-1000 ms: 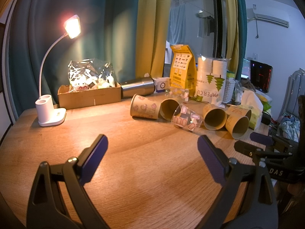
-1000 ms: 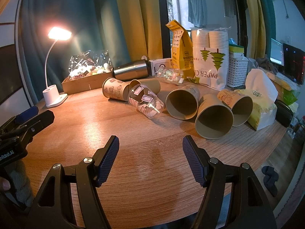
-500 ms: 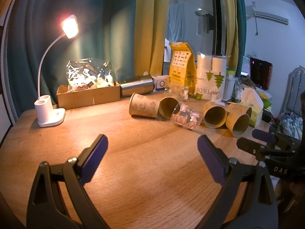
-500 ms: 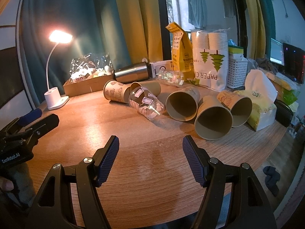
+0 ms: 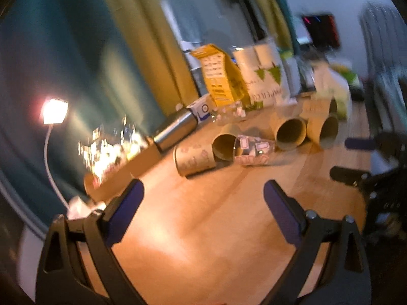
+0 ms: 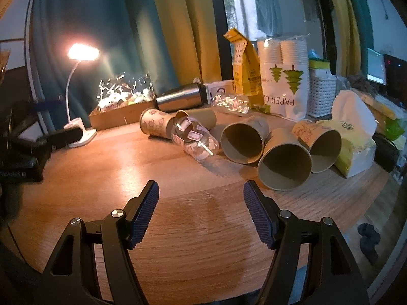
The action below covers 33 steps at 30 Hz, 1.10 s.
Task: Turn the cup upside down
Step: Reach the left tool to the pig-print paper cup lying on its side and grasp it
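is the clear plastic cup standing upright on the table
No, the clear plastic cup lies on its side on the table, among the tipped paper cups.

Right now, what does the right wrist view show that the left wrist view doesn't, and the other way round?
Only the right wrist view shows the white lattice basket, a dark item on the floor, and the left hand-held gripper at its left edge. Only the left wrist view, tilted and blurred, shows the right hand-held gripper at its right edge and a white radiator-like fixture on the wall. Both share the lit desk lamp, steel flask, yellow bag, clear cup and paper cups lying on their sides. Each view's own jaws stand open and empty.
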{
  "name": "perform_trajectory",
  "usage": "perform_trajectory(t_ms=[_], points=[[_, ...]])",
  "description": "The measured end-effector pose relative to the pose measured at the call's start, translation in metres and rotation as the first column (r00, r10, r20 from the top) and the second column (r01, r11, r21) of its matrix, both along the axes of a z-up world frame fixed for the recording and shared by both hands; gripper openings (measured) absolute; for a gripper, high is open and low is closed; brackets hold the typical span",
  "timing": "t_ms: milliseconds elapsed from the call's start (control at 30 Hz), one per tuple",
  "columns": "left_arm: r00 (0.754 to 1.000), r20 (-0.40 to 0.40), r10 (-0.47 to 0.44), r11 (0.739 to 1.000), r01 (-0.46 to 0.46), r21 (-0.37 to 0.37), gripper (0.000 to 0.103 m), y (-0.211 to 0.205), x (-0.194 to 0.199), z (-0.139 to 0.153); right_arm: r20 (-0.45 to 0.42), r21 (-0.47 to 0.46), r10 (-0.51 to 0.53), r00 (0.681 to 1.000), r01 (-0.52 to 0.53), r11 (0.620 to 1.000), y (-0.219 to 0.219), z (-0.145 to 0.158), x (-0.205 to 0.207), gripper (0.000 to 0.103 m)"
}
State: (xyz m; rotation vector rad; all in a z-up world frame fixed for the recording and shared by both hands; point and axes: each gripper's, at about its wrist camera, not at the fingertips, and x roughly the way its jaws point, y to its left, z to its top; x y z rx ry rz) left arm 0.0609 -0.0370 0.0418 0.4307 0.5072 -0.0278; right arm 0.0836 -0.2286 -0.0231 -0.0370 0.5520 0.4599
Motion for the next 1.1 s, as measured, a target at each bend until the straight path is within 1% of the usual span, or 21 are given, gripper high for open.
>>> perform_trajectory(t_ms=[67, 100, 133, 167, 200, 300, 433, 467, 600, 700, 800, 867, 900, 933, 1100], points=[[0.999, -0.032, -0.041, 0.995, 0.044, 0.093, 0.096, -0.005, 0.016, 0.000, -0.011, 0.004, 0.017, 1.000, -0.017, 1.000, -0.001, -0.002, 0.007, 0.072], [0.997, -0.043, -0.057, 0.986, 0.063, 0.153, 0.096, -0.008, 0.027, -0.002, -0.019, 0.007, 0.025, 1.000, -0.025, 1.000, -0.001, -0.003, 0.010, 0.072], [0.995, -0.066, -0.076, 0.978, 0.087, 0.188, 0.096, -0.010, 0.037, -0.006, -0.025, 0.010, 0.032, 0.999, -0.032, 0.999, -0.001, -0.004, 0.014, 0.072], [0.989, -0.115, -0.097, 0.966, 0.122, 0.228, 0.096, -0.011, 0.052, -0.012, -0.032, 0.013, 0.042, 0.999, -0.042, 0.999, -0.001, -0.005, 0.018, 0.072], [0.983, -0.148, -0.110, 0.953, 0.147, 0.266, 0.096, -0.011, 0.065, -0.017, -0.043, 0.014, 0.050, 0.998, -0.050, 0.999, 0.000, -0.007, 0.022, 0.072], [0.963, -0.221, -0.153, 0.918, 0.221, 0.328, 0.096, -0.011, 0.097, -0.030, -0.070, 0.021, 0.064, 0.995, -0.063, 0.998, 0.000, -0.014, 0.034, 0.072], [0.937, -0.308, -0.163, 0.881, 0.279, 0.381, 0.096, -0.001, 0.139, -0.044, -0.121, 0.037, 0.073, 0.990, -0.069, 0.997, -0.002, -0.024, 0.051, 0.072], [0.931, -0.327, -0.162, 0.876, 0.288, 0.387, 0.096, 0.003, 0.147, -0.048, -0.127, 0.039, 0.077, 0.989, -0.072, 0.997, -0.002, -0.025, 0.053, 0.072], [0.898, -0.399, -0.184, 0.835, 0.357, 0.420, 0.096, 0.015, 0.182, -0.063, -0.150, 0.063, 0.099, 0.984, -0.090, 0.994, 0.001, -0.026, 0.062, 0.072], [0.872, -0.445, -0.203, 0.801, 0.409, 0.436, 0.096, 0.017, 0.208, -0.072, -0.161, 0.071, 0.102, 0.982, -0.091, 0.993, 0.003, -0.029, 0.065, 0.072], [0.850, -0.481, -0.215, 0.760, 0.455, 0.464, 0.096, 0.018, 0.228, -0.080, -0.173, 0.080, 0.089, 0.981, -0.076, 0.994, 0.003, -0.031, 0.068, 0.072], [0.831, -0.509, -0.222, 0.740, 0.484, 0.467, 0.096, 0.019, 0.237, -0.085, -0.173, 0.085, 0.083, 0.981, -0.069, 0.994, 0.003, -0.030, 0.069, 0.072], [0.812, -0.537, -0.229, 0.729, 0.508, 0.458, 0.096, 0.018, 0.239, -0.089, -0.173, 0.087, 0.083, 0.981, -0.068, 0.994, 0.003, -0.029, 0.069, 0.072], [0.798, -0.555, -0.236, 0.717, 0.528, 0.455, 0.096, 0.018, 0.241, -0.092, -0.171, 0.087, 0.082, 0.982, -0.068, 0.994, 0.003, -0.028, 0.069, 0.072], [0.762, -0.604, -0.233, 0.655, 0.582, 0.482, 0.097, 0.008, 0.248, -0.114, -0.185, 0.090, 0.089, 0.979, -0.073, 0.993, 0.004, -0.031, 0.074, 0.072]])
